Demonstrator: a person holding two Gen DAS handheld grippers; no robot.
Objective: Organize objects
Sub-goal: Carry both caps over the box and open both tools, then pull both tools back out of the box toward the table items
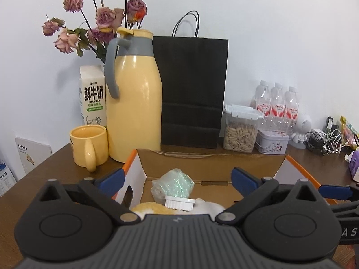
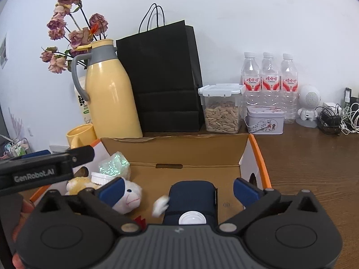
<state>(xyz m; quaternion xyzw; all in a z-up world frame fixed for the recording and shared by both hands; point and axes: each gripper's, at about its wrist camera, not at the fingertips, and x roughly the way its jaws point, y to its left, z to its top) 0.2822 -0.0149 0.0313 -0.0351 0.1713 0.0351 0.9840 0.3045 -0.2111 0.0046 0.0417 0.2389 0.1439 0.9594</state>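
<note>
An open cardboard box (image 1: 208,160) (image 2: 175,150) with orange-edged flaps sits on the brown table. Inside lie a green crinkled bag (image 1: 174,182) (image 2: 114,164), a white ribbed cap (image 1: 179,202) (image 2: 99,177), a plush lamb (image 2: 129,196) with a yellow fuzzy part (image 1: 152,208), and a navy pouch (image 2: 190,198) with a white lid (image 2: 192,218) at its near end. My left gripper (image 1: 178,179) is open and empty above the box's left part. My right gripper (image 2: 178,189) is open above the box, its blue pads either side of the pouch.
Behind the box stand a yellow mug (image 1: 88,145), yellow thermos (image 1: 134,98), milk carton (image 1: 92,94), dried roses (image 1: 98,20), black paper bag (image 1: 193,89), seed container (image 2: 222,109), tin (image 2: 264,120), three water bottles (image 2: 269,78), a white speaker (image 2: 308,105) and cables (image 2: 336,117).
</note>
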